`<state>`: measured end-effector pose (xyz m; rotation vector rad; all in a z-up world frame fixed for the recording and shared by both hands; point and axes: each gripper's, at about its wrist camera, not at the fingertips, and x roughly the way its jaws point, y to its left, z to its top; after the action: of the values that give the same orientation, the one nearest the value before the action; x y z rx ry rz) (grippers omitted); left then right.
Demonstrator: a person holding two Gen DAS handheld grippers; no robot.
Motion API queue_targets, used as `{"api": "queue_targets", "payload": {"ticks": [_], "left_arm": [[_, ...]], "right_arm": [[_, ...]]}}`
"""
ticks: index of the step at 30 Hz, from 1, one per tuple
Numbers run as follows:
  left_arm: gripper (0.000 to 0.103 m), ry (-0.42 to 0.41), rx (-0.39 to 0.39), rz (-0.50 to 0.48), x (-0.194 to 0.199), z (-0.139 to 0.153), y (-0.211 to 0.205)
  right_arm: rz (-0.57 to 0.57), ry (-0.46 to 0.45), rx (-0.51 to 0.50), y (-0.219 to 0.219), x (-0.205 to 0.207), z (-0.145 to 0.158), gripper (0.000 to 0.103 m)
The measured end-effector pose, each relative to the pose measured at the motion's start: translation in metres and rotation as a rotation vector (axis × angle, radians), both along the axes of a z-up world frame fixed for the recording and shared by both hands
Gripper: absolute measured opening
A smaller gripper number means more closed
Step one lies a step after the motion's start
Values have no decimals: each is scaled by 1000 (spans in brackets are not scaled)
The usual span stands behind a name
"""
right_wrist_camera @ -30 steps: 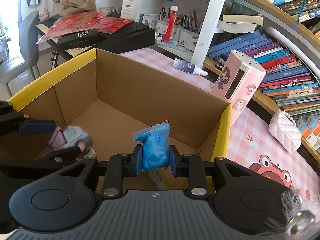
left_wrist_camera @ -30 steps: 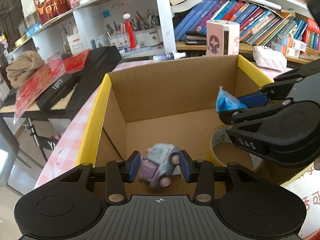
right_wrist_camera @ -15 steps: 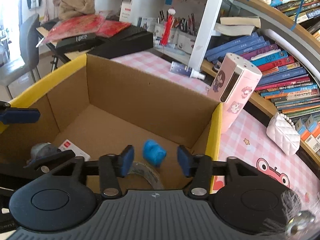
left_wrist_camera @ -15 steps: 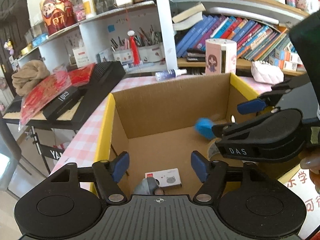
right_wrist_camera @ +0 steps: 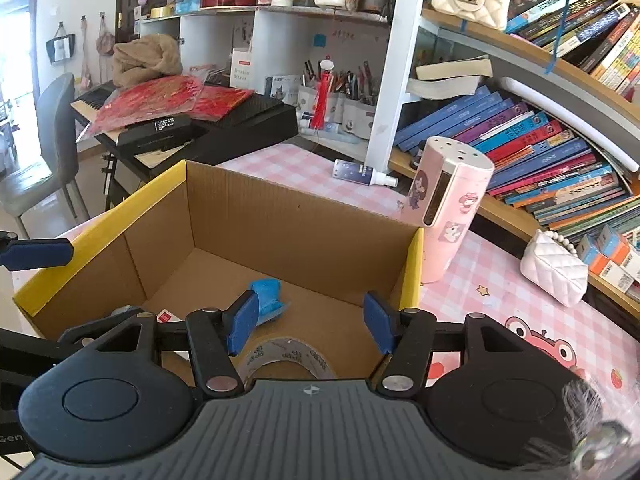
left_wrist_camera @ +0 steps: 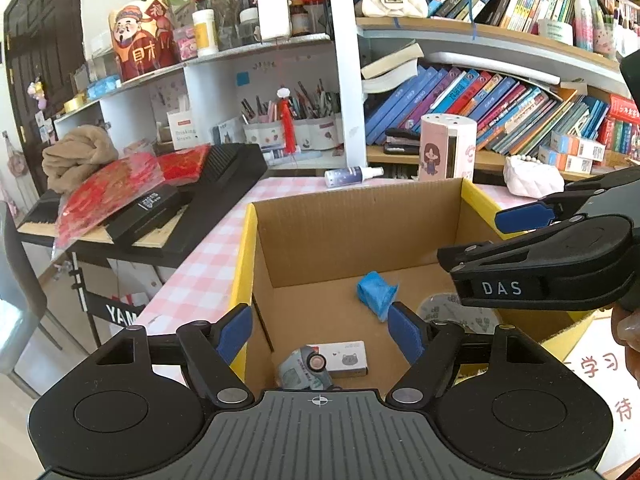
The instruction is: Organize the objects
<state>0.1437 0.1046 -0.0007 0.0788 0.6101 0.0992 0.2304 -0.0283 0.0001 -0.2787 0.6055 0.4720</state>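
Box (left_wrist_camera: 360,236) on the table now holds our toy car (left_wrist_camera: 302,366), blue wad (left_wrist_camera: 376,292), tape (right_wrist_camera: 286,356) and card; both claws (left_wrist_camera: 320,332) (right_wrist_camera: 308,322) have just been opening, empty, above it. Spray bottle (right_wrist_camera: 360,172) behind the box remains out.

Right gripper side (left_wrist_camera: 532,276): "DAS" in pale letters, clear from my left cam.
Keyboard stand panel (left_wrist_camera: 116,312): I get "YAM", rest is cut off.
Red jar on the top shelf (left_wrist_camera: 140,50): big gold character "財", plus a small red diamond tag I can't quite read.
Pink mat by the box (left_wrist_camera: 600,372): Chinese characters, "学习" and below that "待".
White card box on the shelf (left_wrist_camera: 182,130): looks like "Drinking Straws", pretty small though.
Black box on the keyboard (right_wrist_camera: 162,126): white print, too tiny for me.
Book spines (right_wrist_camera: 560,156): titles there, all too blurry.
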Motion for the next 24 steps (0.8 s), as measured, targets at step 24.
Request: {"api": "queue_targets", "payload": {"ticks": [24], "left_arm": [[93,-66,-38,90,-86,10,18]], "right_arm": [[-157,-42,55,-37,-115,18,71]]}}
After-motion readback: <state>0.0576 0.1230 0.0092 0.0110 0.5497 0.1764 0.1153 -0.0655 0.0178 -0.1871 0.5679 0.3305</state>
